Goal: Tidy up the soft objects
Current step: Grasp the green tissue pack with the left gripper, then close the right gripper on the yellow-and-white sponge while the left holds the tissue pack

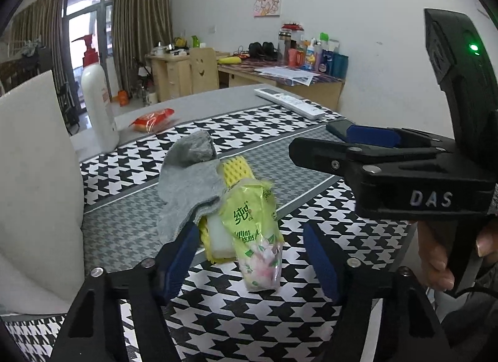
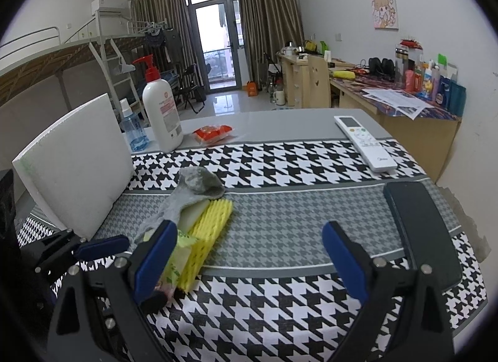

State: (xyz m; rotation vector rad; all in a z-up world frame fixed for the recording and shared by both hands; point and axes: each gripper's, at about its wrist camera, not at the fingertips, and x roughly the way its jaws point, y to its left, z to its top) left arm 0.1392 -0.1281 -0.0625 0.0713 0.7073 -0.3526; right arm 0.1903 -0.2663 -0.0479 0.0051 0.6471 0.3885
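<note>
Surface: houndstooth tablecloth [image 2: 280, 156] — gray middle band.
Pile: gray sock [image 1: 186, 187] over yellow sponge [image 2: 211, 222], tissue pack [image 1: 255, 231] leaning alongside.
Left gripper [image 1: 252, 256]: spread — around pile.
Right gripper [image 2: 249, 256]: spread, empty.

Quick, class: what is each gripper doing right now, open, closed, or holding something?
Left gripper: open, holding nothing; the tissue pack lies between its jaws.
Right gripper: open, empty.

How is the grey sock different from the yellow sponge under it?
The grey sock is limp knit cloth, draped and crumpled with its toe humped up; the yellow sponge is a ridged block lying flat on the houndstooth tablecloth. The sock lies on top; the sponge sits underneath, partly covered. Both are in one pile with the green tissue pack.
</note>
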